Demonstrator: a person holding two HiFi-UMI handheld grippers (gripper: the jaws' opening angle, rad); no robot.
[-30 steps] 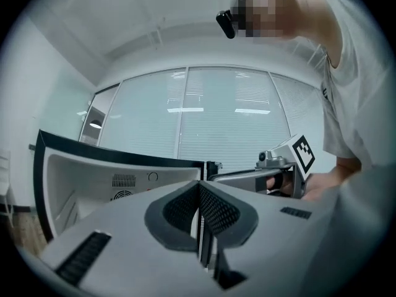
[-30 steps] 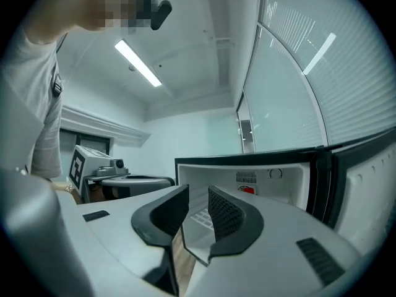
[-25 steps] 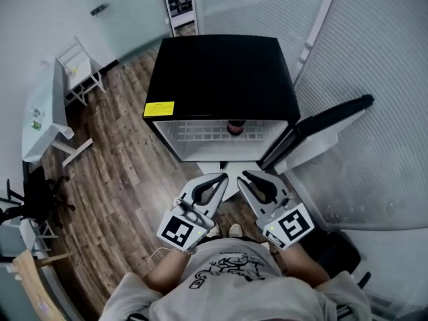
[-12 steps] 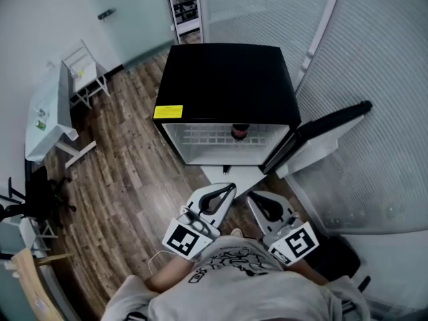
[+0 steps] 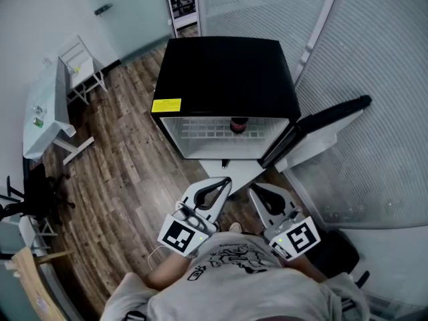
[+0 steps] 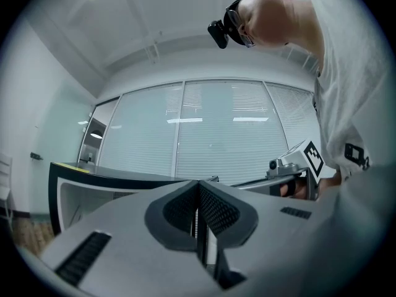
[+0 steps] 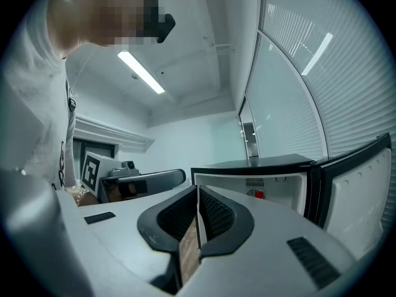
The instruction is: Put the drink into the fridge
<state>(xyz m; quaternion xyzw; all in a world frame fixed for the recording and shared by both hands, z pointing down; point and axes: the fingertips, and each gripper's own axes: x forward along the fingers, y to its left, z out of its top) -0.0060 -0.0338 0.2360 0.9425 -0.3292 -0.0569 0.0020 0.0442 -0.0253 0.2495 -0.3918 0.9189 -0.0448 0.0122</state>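
- fridge (image 5: pixel 224 72): black top, smooth, semi-matt w/ faint sheen; yellow sticker (image 5: pixel 166 105) looks like paper.
- fridge inside: smooth white plastic; shelf (image 5: pixel 204 133) is a white wire grid.
- fridge door (image 5: pixel 321 138): black outer skin, white moulded plastic liner.
- floor (image 5: pixel 120 172): brown wood-look planks, grain visible, low sheen.
- left claw (image 5: pixel 226 180) & right claw (image 5: pixel 255 188): grey matt plastic shells; pads (image 6: pixel 218 210) dark, finely ribbed, rubbery look.
- marker cube (image 5: pixel 179 235): matt b/w print.
- shirt (image 5: pixel 234 279): pale cloth, printed graphic.
- wall panels (image 5: pixel 374 59): translucent glass, fine lines.
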